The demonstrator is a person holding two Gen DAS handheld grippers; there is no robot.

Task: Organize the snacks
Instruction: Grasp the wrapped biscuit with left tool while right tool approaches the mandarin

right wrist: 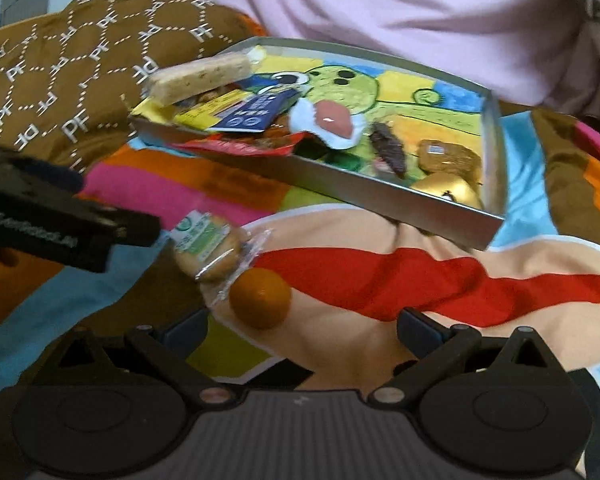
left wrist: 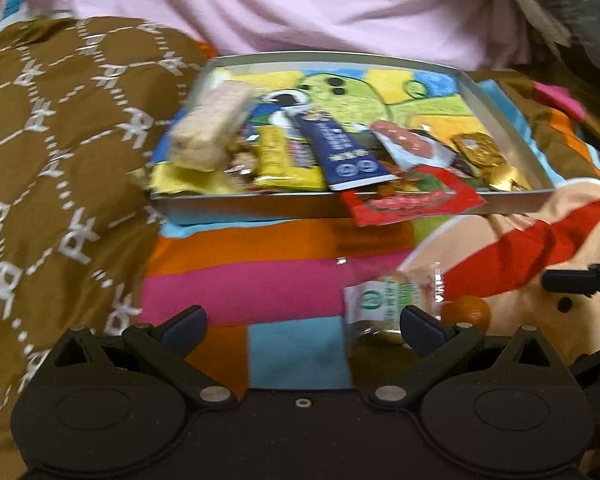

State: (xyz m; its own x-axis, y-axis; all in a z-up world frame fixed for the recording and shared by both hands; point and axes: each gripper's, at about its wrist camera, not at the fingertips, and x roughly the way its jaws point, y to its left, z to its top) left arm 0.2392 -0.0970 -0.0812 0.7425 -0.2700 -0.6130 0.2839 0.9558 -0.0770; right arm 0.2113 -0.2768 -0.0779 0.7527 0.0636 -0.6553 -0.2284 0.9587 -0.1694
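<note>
Most snacks already sat piled in the tray (right wrist: 400, 196) ahead of both tongs, left tongs (left wrist: 302, 326) and right tongs (right wrist: 302, 326) both wide and empty, leaving the wrapped cookie (right wrist: 206, 246) and orange (right wrist: 260, 298) loose on the bedspread (right wrist: 440, 280) just ahead.

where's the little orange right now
The orange lies on the colourful blanket, outside the snack tray on its near side. It sits beside the wrapped cookie, between the right gripper's open fingers in the right wrist view.
</note>
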